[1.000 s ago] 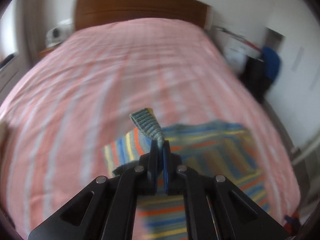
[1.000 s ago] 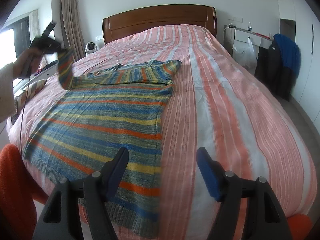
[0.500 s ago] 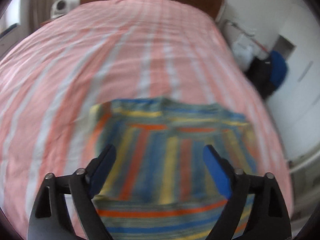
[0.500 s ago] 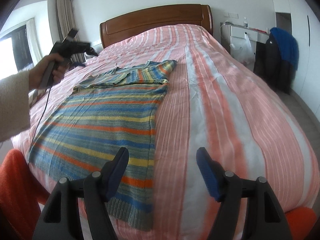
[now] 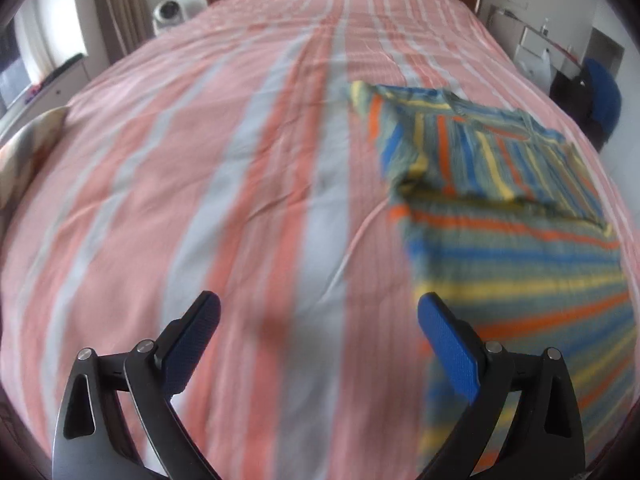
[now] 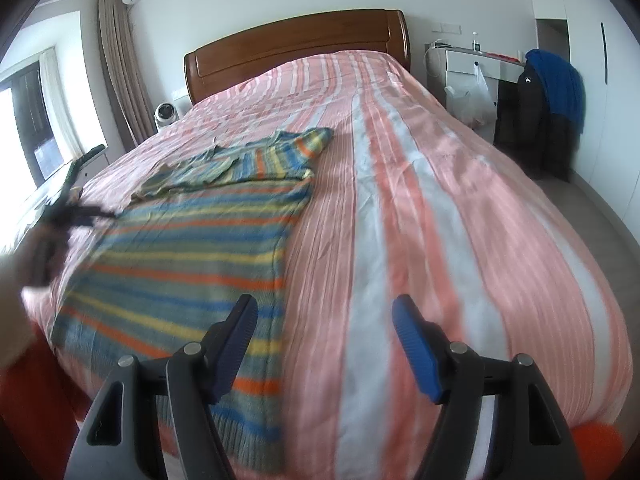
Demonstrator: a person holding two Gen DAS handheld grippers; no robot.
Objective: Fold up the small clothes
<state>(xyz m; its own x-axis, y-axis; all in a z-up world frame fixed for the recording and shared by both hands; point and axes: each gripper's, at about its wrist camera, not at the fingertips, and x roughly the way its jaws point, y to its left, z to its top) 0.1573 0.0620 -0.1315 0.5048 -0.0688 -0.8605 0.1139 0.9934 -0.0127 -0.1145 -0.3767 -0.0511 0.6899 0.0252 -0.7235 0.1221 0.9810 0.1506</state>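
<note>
A striped knit sweater [image 6: 188, 248] in blue, yellow, orange and grey lies flat on the bed, with both sleeves folded across its top part [image 6: 256, 160]. It also shows in the left wrist view [image 5: 516, 248] at the right. My left gripper [image 5: 318, 312] is open and empty, over bare bedspread left of the sweater; it appears blurred at the sweater's left edge in the right wrist view [image 6: 76, 204]. My right gripper [image 6: 324, 316] is open and empty above the sweater's lower right edge near the foot of the bed.
The pink and white striped bedspread [image 6: 420, 184] covers the whole bed, with a wooden headboard [image 6: 296, 48] at the far end. A white desk [image 6: 476, 64] and a chair with dark and blue clothes [image 6: 548, 100] stand right of the bed. A small fan [image 5: 168, 12] stands left.
My left gripper let go of the sleeve cuff, opened, and moved left and back off the sweater. The sleeve now lies folded across the top. My right gripper stayed open and shifted slightly.
</note>
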